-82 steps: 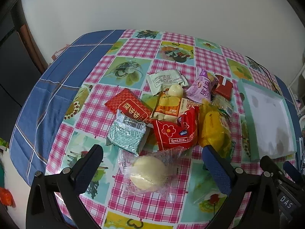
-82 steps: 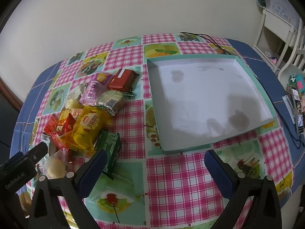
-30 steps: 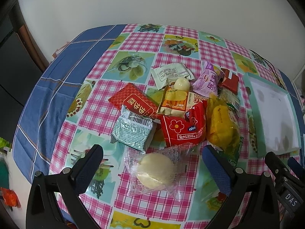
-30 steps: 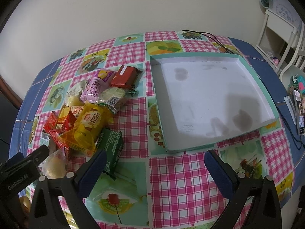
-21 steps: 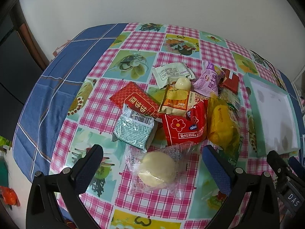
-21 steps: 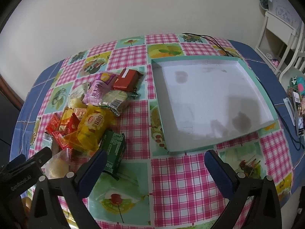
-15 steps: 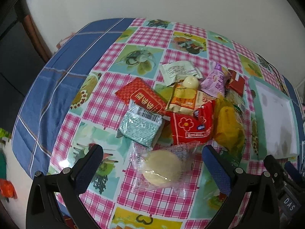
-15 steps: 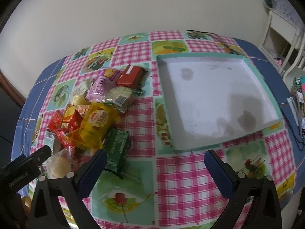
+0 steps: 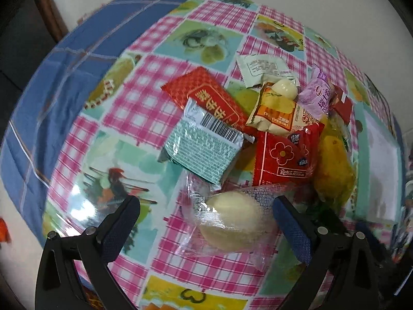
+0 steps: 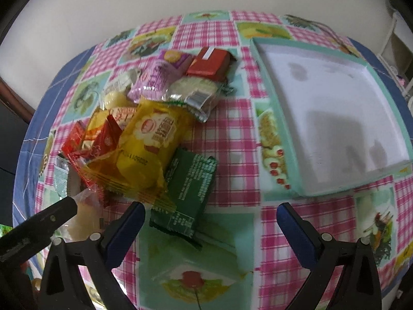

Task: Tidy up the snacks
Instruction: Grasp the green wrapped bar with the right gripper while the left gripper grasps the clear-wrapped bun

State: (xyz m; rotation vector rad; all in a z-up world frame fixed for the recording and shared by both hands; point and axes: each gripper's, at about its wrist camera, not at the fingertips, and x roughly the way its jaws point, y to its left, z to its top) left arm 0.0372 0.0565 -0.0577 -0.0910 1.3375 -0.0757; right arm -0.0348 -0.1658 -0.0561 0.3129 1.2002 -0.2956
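Note:
A heap of snack packets lies on the checked tablecloth. In the left wrist view a pale round bun in a clear wrapper (image 9: pixel 233 221) sits between the fingers of my open left gripper (image 9: pixel 205 208), low over the near edge of the heap. Behind it are a silver-green packet (image 9: pixel 204 152), a red packet (image 9: pixel 286 159) and a yellow packet (image 9: pixel 333 170). In the right wrist view my right gripper (image 10: pixel 210 215) stands open above the cloth, with a dark green packet (image 10: pixel 188 193) just past its left finger. The yellow packet (image 10: pixel 147 149) lies further left.
An empty white tray with a teal rim (image 10: pixel 278 118) lies to the right of the heap; its edge shows in the left wrist view too (image 9: pixel 361 155). A black cable (image 10: pixel 333 32) runs behind the tray. A white shelf unit (image 10: pixel 400 44) stands beyond the table's right edge.
Both grippers have moved forward and down toward the heap. The wrapped bun now lies between the left fingers, and the green packet sits closer to the right gripper.

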